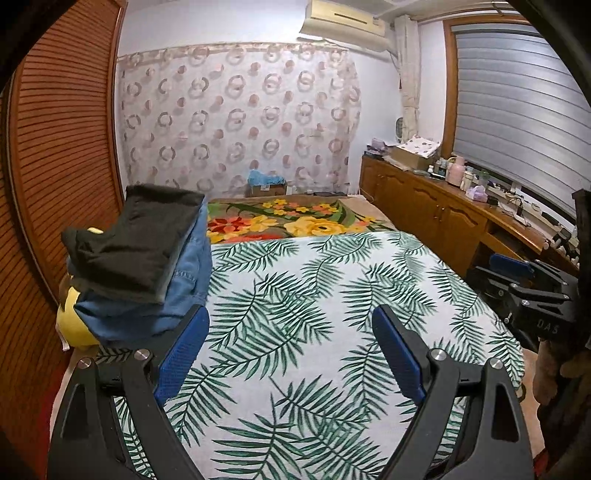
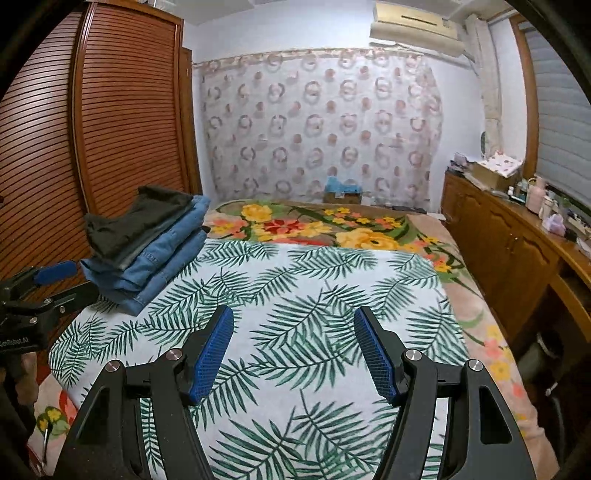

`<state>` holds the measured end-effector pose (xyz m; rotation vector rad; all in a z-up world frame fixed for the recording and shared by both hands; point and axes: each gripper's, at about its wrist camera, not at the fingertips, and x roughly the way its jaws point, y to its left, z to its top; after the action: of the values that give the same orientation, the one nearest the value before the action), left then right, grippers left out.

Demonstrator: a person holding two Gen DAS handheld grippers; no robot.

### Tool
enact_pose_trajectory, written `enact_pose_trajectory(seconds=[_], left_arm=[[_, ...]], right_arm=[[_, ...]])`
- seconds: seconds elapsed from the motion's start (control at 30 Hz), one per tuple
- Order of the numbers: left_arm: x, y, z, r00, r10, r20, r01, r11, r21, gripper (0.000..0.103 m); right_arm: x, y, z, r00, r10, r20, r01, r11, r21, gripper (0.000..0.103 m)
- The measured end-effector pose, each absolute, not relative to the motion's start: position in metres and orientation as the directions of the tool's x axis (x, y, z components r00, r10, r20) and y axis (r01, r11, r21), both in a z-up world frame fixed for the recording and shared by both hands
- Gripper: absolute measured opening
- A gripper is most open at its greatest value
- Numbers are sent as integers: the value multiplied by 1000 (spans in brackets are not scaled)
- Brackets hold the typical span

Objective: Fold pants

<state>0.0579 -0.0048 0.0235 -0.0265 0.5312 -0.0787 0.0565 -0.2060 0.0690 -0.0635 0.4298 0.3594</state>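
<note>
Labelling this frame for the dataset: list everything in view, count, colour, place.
folded pants stack: several pairs, dark grey on top of blue denim, bed's left edge
palm-leaf sheet: one, white and green, spread over the bed
floral blanket: one, yellow and red flowers, under the sheet
louvred wooden wardrobe: one, brown, left wall
ring-patterned curtain: one, pink and white, far wall
wooden cabinet: one, brown, right, cluttered top
air conditioner: one, cream, top right
left gripper: fingers blue, open, empty
right gripper: fingers blue, open, empty
</note>
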Motion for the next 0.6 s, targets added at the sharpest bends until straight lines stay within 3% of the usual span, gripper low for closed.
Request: enact_pose_trajectory(seconds=[0.6], left_arm=[[29,-19,59,902,-67,-426,66,998,-17,90]], right_arm=[[16,-210,67,899,302,-317,-314,949,16,69]])
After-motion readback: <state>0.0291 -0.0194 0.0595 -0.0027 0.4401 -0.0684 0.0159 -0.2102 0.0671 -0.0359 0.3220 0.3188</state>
